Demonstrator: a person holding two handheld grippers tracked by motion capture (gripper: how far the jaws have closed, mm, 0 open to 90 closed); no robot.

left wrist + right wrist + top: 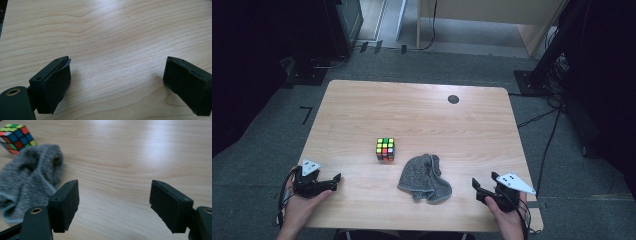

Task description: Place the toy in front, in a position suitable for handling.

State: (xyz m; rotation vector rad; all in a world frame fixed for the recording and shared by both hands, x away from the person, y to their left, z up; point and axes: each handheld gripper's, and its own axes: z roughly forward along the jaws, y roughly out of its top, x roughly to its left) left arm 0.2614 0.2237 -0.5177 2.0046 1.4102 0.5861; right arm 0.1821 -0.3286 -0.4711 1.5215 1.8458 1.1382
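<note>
Pale wood grain runs under everything on the surface (362, 100), and I work across it from the left. My left tongs (335, 179) sit near the front left corner, jaws standing wide apart with nothing between them; in the left gripper view the two black padded blocks frame bare wood. Toward the middle stands the Rubik's cube (385, 149), a hard, glossy block of small coloured squares, square-cornered and flat on the surface. Just beside it, nearer me and to its right, lies the grey sock (426, 177), a soft knitted heap, crumpled, with a paler hem. Its long axis runs from the end by the cube down toward the front edge, slanting slightly right. My right tongs (477, 187) sit near the front right, jaws likewise apart and empty, pointing left toward the sock. In the right gripper view the sock (27, 177) lies just past the left pad, with the cube (16, 137) beyond it.

I judge the sock the nearest thing to either hand, and the right hand the closer of the two: it lies to the left of those tongs, near but apart. The cloth should give and bunch when pinched; the cube would not.
</note>
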